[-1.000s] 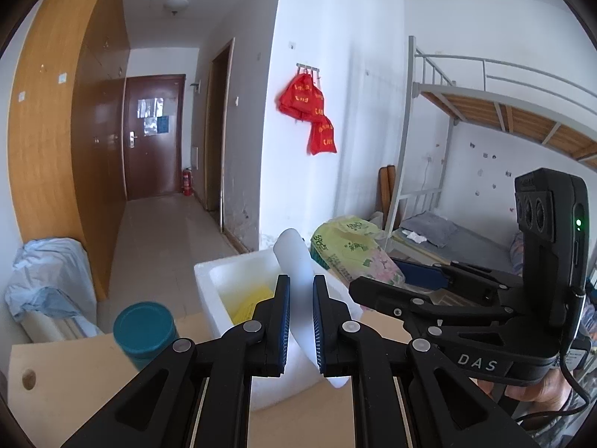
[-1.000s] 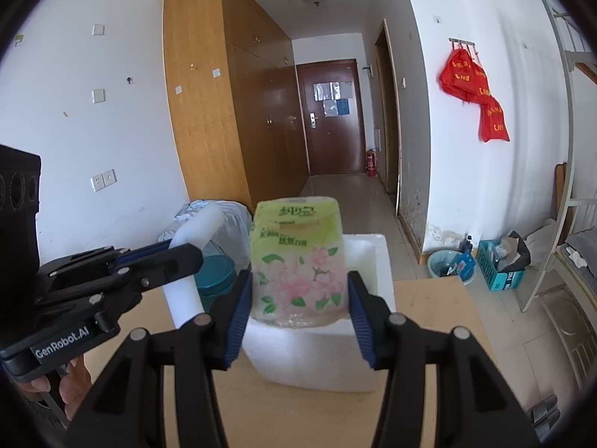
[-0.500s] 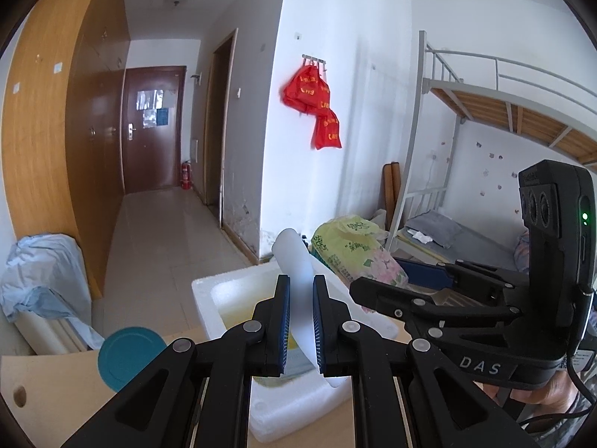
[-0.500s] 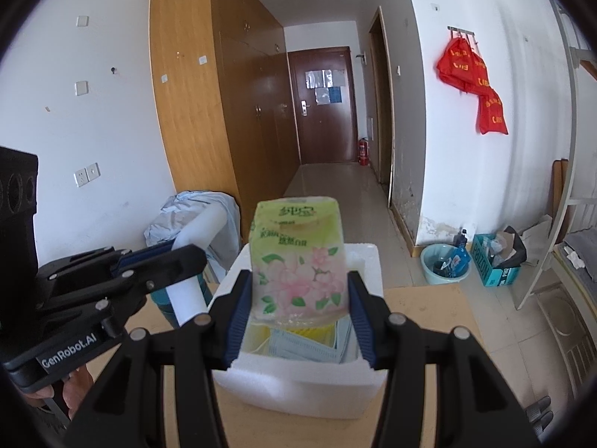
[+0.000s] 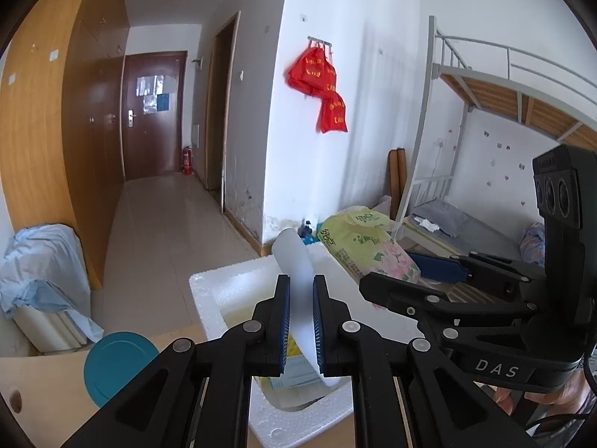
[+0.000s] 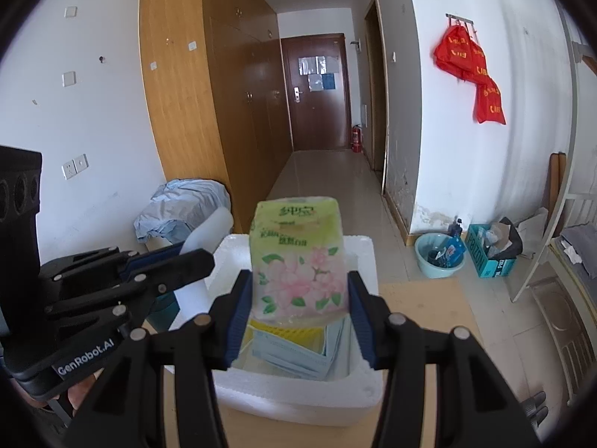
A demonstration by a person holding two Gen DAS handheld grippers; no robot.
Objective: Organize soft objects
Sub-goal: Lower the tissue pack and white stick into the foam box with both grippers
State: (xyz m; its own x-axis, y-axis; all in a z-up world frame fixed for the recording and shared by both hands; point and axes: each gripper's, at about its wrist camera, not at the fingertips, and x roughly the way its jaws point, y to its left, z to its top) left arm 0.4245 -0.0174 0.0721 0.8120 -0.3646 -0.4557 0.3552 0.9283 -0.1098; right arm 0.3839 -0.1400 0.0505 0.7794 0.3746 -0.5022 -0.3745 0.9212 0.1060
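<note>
The tissue pack [image 6: 298, 257], green wrap with pink flowers, was pinched upright in my right gripper [image 6: 298, 310], pads pressing both its sides, hanging right above the open styrofoam box [image 6: 360, 250]. My left gripper [image 5: 300, 321] had its jaws nearly together, squeezing a white foam sheet [image 5: 294, 261] that curled up out of them, over the box's left side.

What worried me: the pack is squishy plastic-wrapped paper, so I figured it could slump or slide out of the pads if I tilted much. Both grippers were crowded over one opening too, so bumping each other or clipping the box rim looked like a real risk. The foam sheet is floppy, and I thought it might catch on the wall and fold outside instead of dropping in.

The box wasn't empty either. It held a yellow item [image 6: 287, 332] and some pale blue flat packs [image 6: 294, 354], so room was getting tight. A teal lid [image 5: 117, 366] sat on the table [image 5: 41, 403] just beside the box.
</note>
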